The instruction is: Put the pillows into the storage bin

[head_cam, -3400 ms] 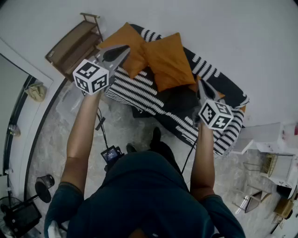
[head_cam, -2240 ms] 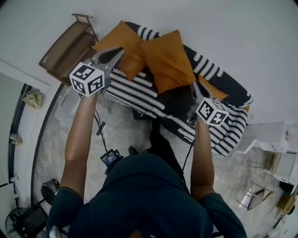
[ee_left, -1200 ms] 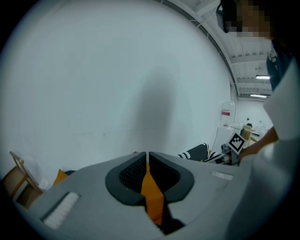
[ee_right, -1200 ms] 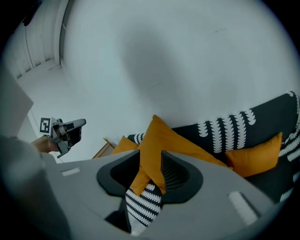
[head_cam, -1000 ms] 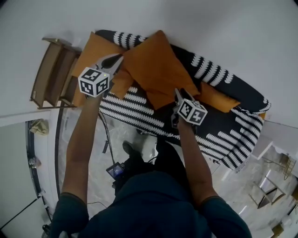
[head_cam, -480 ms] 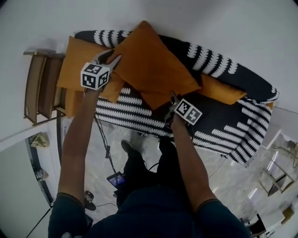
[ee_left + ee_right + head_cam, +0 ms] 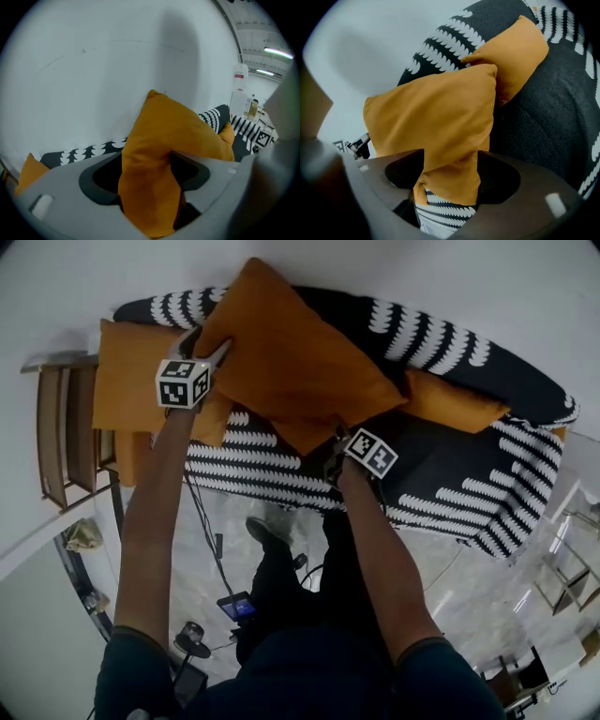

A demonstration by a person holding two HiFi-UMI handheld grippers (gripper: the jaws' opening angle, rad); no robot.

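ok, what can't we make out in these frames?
- Storage bin: in no view.
- Left pillow: head view, its right part is behind the big pillow.
- Right pillow: head view, its left end is under the big pillow.
- Background items: left gripper view, too small and distorted at the edge.

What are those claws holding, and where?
Probably nothing. The orange pillow lies on the sofa; one corner sits in the left gripper, another in the right gripper, but both pairs of jaws have just been opening.

Bright, even light is filling every view; fisheye distortion is bending the edges, a soft shadow is crossing the wall [image 7: 180,51], and the left gripper [image 7: 145,185] is showing blurred.
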